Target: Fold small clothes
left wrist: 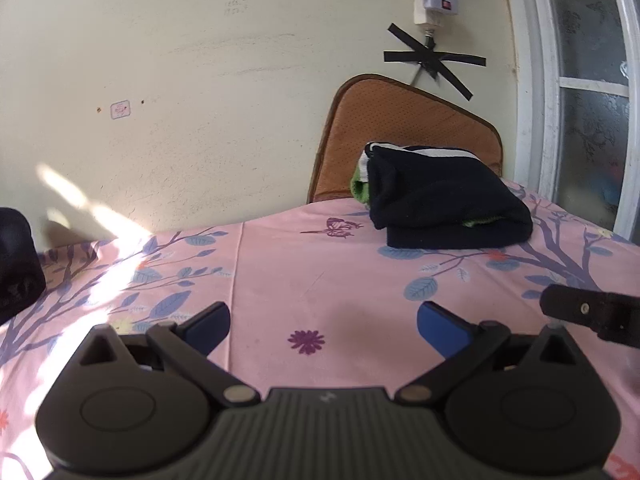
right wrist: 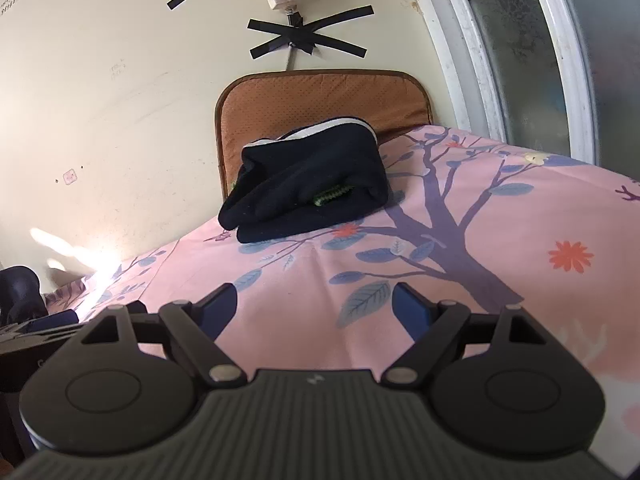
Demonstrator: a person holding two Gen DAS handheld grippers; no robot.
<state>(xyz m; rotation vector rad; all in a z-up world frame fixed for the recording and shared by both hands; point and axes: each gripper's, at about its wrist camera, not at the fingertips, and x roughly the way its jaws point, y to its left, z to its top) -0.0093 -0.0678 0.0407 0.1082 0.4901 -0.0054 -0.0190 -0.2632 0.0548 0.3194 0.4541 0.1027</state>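
Left tongs [left wrist: 323,326]: gaping apart, empty.
Right tongs [right wrist: 314,308]: gaping apart, empty.
Folded clothes [right wrist: 308,184]: lying on pink sheet [right wrist: 500,280].

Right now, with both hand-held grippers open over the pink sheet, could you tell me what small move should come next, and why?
Probably draw both back and look for another garment. The left hand-held gripper and right hand-held gripper are open and empty, and the dark garment already lies folded by the brown cushion. No unfolded clothing shows on the sheet.
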